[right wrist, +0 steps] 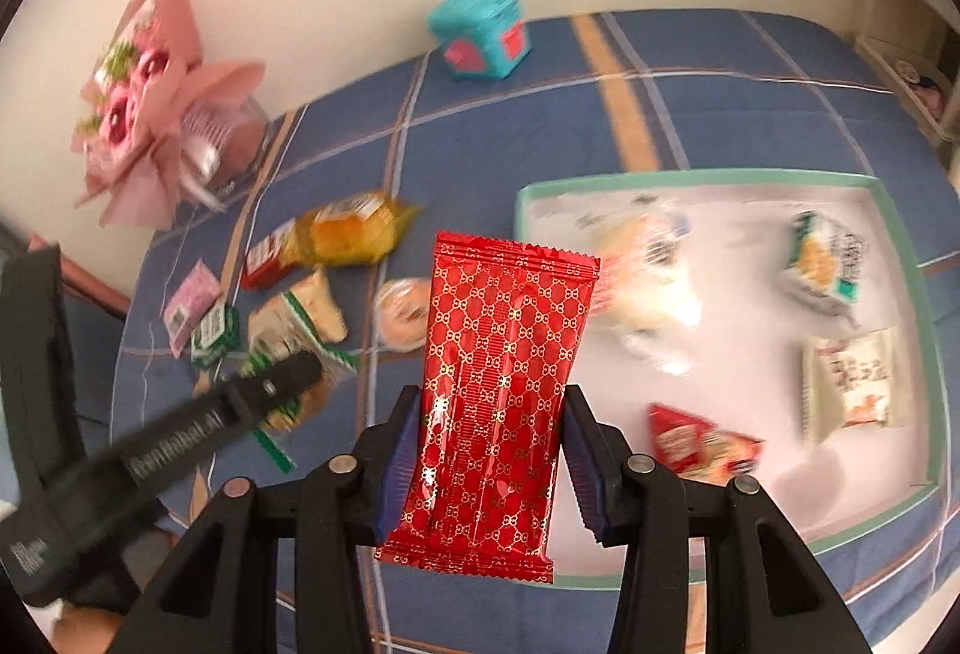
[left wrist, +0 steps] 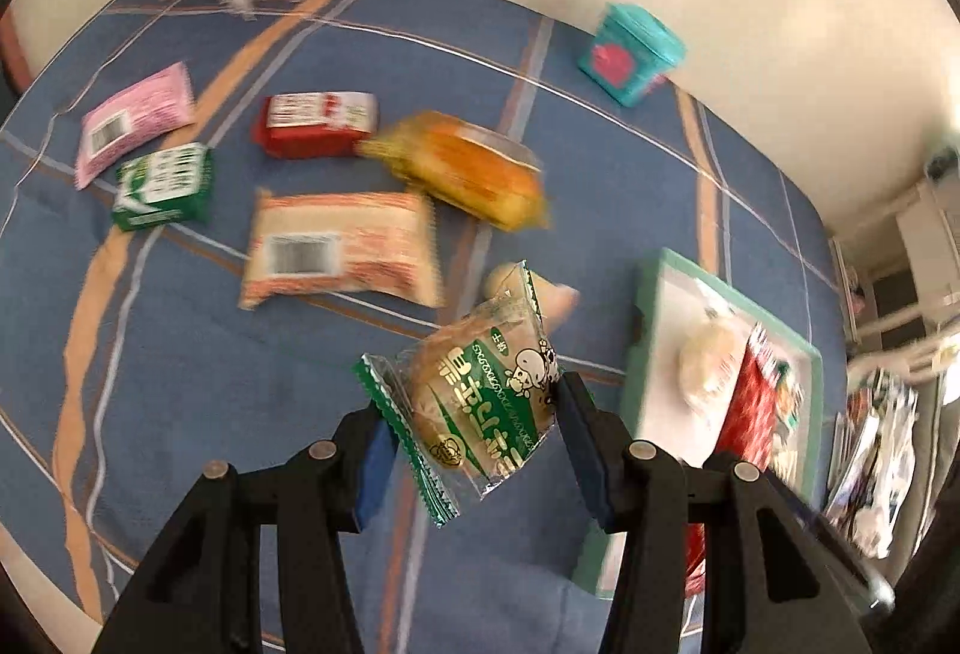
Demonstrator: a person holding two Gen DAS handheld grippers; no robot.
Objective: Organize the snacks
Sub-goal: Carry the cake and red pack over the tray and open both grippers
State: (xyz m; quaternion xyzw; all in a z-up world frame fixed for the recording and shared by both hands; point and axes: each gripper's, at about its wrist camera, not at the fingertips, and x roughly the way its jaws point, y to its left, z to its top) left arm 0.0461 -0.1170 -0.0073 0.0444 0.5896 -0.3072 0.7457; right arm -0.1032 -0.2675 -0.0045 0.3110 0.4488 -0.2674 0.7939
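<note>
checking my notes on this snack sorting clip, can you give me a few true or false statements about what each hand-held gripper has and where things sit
1. The right hand-held gripper is shut on a red packet with a gold pattern. True.
2. The left hand-held gripper is empty. False: it is shut on a clear snack pack with green print.
3. The white tray with a green rim already holds several snacks. True.
4. The teal box sits inside the tray. False: it stands on the blue plaid cloth near the wall, apart from the tray.
5. A pink bouquet stands at the far left in the right wrist view. True.
</note>
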